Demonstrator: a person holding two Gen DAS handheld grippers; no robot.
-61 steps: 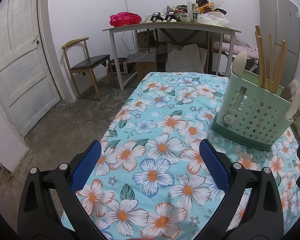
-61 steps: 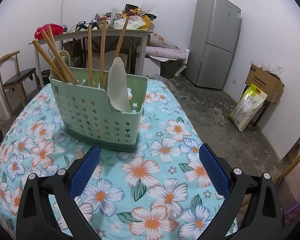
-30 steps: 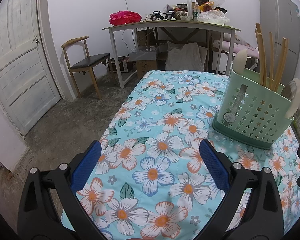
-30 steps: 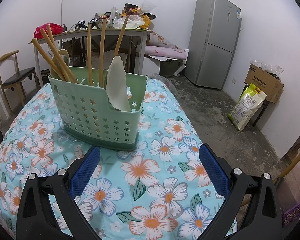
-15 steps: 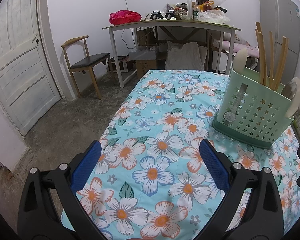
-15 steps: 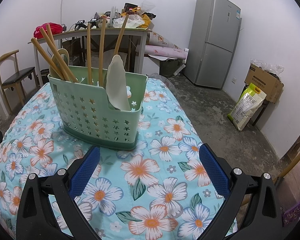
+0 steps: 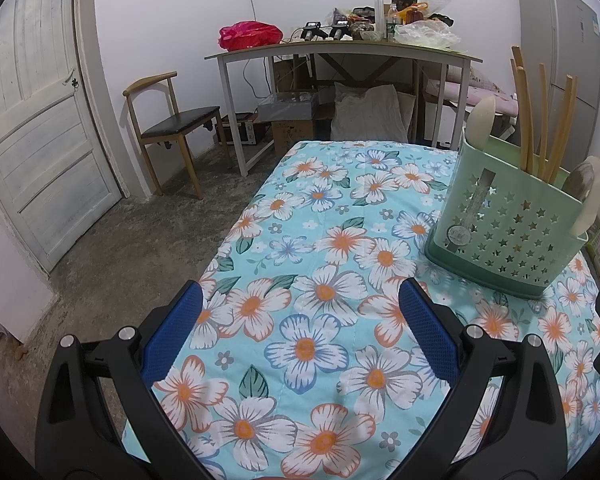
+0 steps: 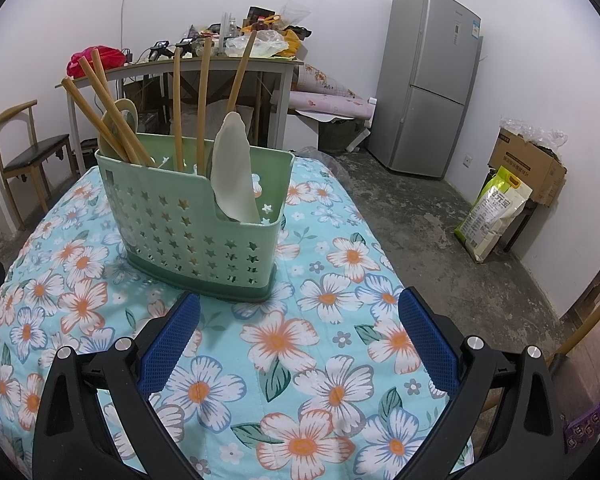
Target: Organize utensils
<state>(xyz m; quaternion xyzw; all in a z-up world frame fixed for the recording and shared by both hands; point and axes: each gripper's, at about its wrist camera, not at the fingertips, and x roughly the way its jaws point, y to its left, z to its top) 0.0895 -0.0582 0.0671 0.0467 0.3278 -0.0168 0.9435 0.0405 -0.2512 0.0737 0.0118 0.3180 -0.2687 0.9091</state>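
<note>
Both the left tongs (image 7: 300, 316) and right tongs (image 8: 298, 316) hang spread and empty over the surface (image 8: 332, 344). The green basket (image 8: 196, 232) holds chopsticks (image 8: 202, 104) and spoons (image 8: 232, 172).

Utensil holder (image 8: 188, 224): pale green plastic, smooth with a soft sheen, walls pierced with star-shaped holes. Chopsticks (image 8: 202, 100): light wood, matt. Spoons (image 8: 232, 172): cream, smooth and slightly glossy, apparently plastic. Desk covering, the tablecloth (image 7: 320, 280): printed floral cloth, matt, lightly quilted with stitched seams. Left gripper (image 7: 300, 316) and right gripper (image 8: 298, 316): black moulded plastic, semi-gloss, with bright metal screw heads; blue pads (image 8: 168, 344) carry a fine mesh texture. Floor (image 7: 140, 240): rough bare concrete. Refrigerator (image 8: 428, 80): brushed metallic grey. Door (image 7: 32, 120): painted wood, worn.
</note>
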